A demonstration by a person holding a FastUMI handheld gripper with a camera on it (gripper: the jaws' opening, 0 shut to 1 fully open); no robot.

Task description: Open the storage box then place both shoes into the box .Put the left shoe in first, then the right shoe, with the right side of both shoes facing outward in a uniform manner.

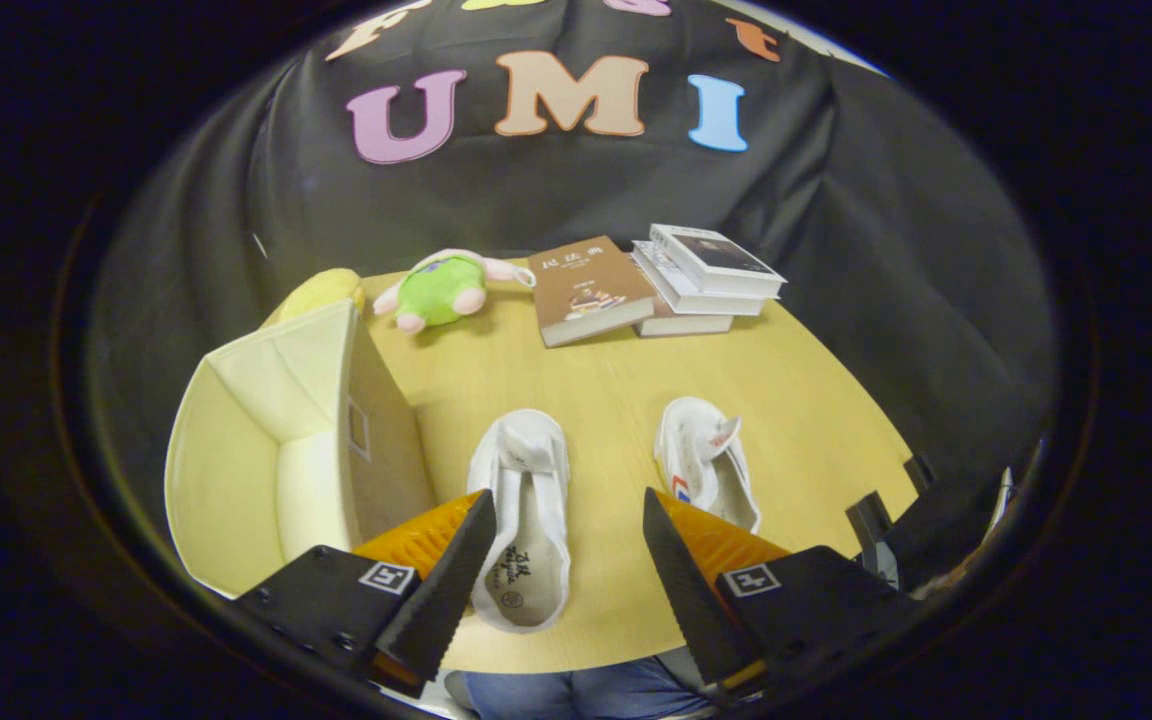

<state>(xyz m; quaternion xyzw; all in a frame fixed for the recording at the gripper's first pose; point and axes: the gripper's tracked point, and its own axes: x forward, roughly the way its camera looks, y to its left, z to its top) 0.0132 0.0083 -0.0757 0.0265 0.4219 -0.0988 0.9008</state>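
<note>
left shoe point(521, 520) lengthwise between spread fingers point(456, 580) | toe pointing away

Two white shoes point(521, 510) point(706, 460), one open storage box point(266, 450), two plush toys point(441, 288) point(321, 290), four books point(588, 290).

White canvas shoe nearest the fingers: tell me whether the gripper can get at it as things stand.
Probably yes: the gripper is open, the white canvas shoe lies partly between its fingers, nothing over it.

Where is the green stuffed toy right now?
The green stuffed toy lies at the far side of the table, between the storage box and the brown book, well beyond the open gripper.
</note>
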